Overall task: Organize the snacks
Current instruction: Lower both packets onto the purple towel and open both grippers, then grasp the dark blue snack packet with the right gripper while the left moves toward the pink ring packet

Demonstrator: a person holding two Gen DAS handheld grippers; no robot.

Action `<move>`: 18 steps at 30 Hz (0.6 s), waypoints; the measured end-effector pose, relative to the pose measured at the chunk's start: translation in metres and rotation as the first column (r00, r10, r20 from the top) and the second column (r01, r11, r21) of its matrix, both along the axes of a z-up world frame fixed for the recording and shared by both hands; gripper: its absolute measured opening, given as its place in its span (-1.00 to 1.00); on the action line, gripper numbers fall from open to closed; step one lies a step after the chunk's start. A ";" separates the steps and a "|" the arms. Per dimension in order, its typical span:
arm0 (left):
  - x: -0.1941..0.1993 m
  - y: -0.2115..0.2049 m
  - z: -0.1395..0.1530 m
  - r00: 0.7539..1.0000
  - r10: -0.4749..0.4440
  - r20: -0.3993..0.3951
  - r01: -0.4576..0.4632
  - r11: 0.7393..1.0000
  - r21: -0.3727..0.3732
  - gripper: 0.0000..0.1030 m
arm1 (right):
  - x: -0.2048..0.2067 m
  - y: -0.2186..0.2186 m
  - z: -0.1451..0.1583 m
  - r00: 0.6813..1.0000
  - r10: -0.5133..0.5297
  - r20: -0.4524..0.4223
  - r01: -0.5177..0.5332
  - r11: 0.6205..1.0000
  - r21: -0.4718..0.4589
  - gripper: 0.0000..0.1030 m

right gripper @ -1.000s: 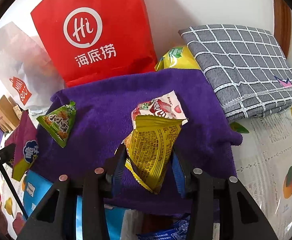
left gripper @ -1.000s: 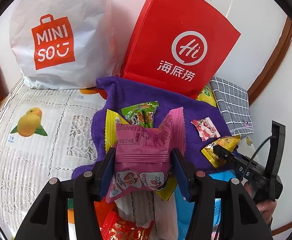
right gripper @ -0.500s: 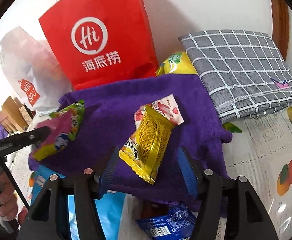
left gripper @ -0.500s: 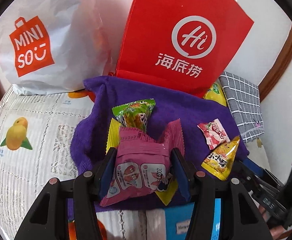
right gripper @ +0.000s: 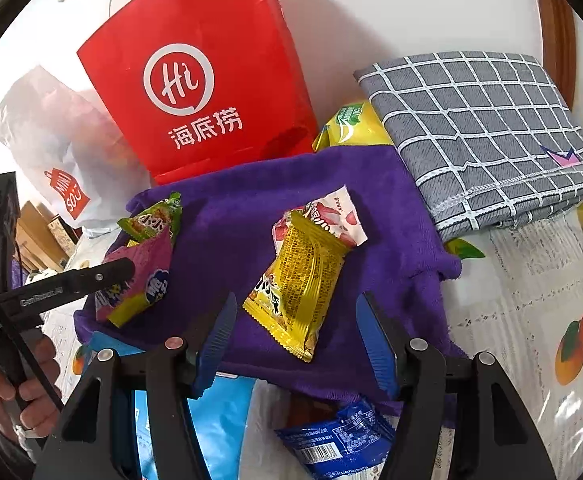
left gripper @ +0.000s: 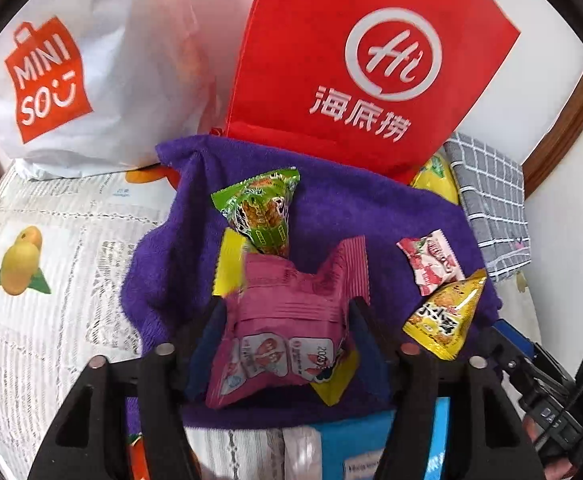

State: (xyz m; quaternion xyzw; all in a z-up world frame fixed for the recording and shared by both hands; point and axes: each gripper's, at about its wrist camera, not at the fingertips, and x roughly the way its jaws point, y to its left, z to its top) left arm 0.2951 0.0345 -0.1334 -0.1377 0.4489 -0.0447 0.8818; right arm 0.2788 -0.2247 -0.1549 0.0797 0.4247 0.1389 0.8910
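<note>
Both grippers have let go since 1 s ago: yellow packet [right gripper: 297,286] then pinched in the right gripper [right gripper: 295,332] now lies flat on the purple towel [right gripper: 227,216], jaws wide and clear of it. Left gripper [left gripper: 283,332] jaws are opening, pink packet [left gripper: 287,320] between them, right pad looks off it, left-side contact unclear; packet sits on the towel's near-left part. Green packet [left gripper: 261,212] just beyond it, white-red packet [left gripper: 431,266] and yellow one right. Red bag [left gripper: 355,72] and white bag [left gripper: 91,80] stand far behind. Grey cloth [right gripper: 487,136] far right.
</note>
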 end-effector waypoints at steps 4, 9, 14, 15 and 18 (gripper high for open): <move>-0.016 0.002 0.014 0.999 0.002 0.033 -0.002 1.000 0.015 0.42 | -0.002 0.001 0.004 1.000 0.010 0.003 -0.010 1.000 -0.014 0.22; -0.039 0.012 0.024 0.998 -0.001 0.056 0.001 1.000 -0.002 0.42 | -0.015 -0.009 0.015 0.999 -0.018 0.042 0.019 0.999 -0.026 0.22; -0.067 0.021 0.029 0.997 -0.005 0.080 0.004 1.000 0.012 0.42 | -0.039 -0.025 0.010 0.999 -0.026 0.033 0.028 0.997 -0.073 0.21; -0.071 0.022 0.030 0.997 -0.006 0.083 0.005 1.000 0.012 0.42 | -0.043 -0.026 0.009 0.999 -0.021 0.032 0.024 0.996 -0.086 0.21; -0.081 0.026 0.028 0.997 -0.005 0.081 0.005 1.000 0.001 0.42 | -0.060 -0.031 0.001 1.000 0.003 0.021 0.000 0.994 -0.113 0.21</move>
